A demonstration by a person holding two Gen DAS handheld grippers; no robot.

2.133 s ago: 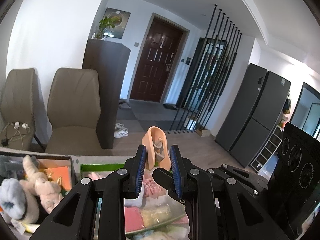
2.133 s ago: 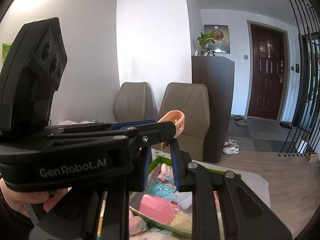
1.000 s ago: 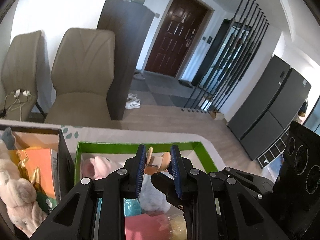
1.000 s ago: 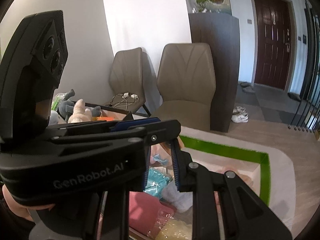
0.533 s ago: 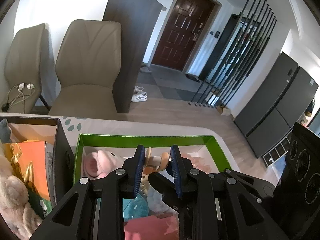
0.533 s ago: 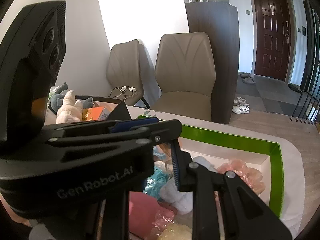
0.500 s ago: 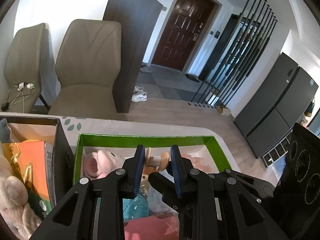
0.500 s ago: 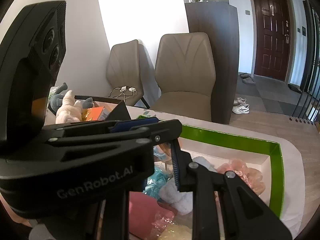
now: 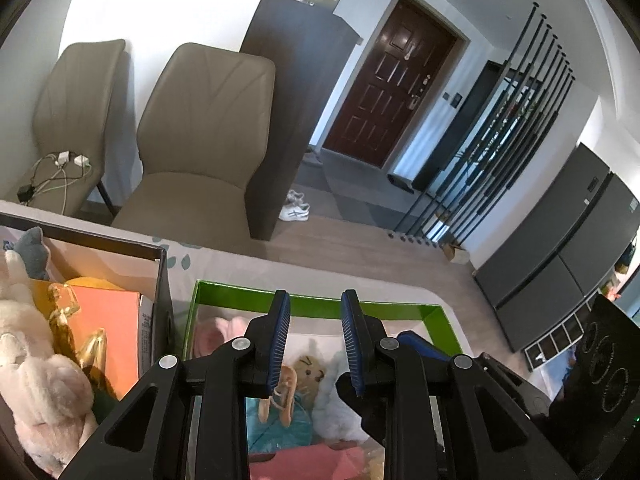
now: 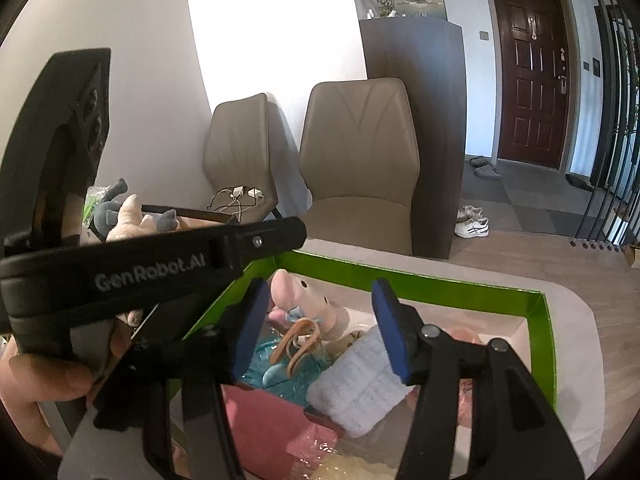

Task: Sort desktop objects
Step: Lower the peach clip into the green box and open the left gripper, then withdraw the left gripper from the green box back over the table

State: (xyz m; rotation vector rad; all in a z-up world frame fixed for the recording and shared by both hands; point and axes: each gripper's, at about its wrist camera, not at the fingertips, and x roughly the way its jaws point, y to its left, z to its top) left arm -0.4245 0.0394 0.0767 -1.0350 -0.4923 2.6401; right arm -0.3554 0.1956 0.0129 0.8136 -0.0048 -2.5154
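Observation:
A peach-coloured hair claw clip [image 9: 282,398] lies in the green-rimmed box [image 9: 320,304] on top of a teal packet, among a pink plush, a small bear and a white fluffy item. It also shows in the right wrist view [image 10: 298,340] inside the box [image 10: 536,312]. My left gripper [image 9: 314,344] is open and empty just above the clip. My right gripper [image 10: 320,328] is open and empty above the same box. The left gripper's body crosses the right wrist view at the left.
A dark-walled box [image 9: 160,280] to the left holds plush animals [image 9: 36,380] and an orange packet. A pink package [image 10: 272,420] and a white knit item [image 10: 356,380] lie in the green box. Two beige chairs [image 9: 208,136] stand behind the table.
The claw clip has left the left gripper's jaws and now lies in the green box. Both grippers have opened, and the right one now looks further down into the box.

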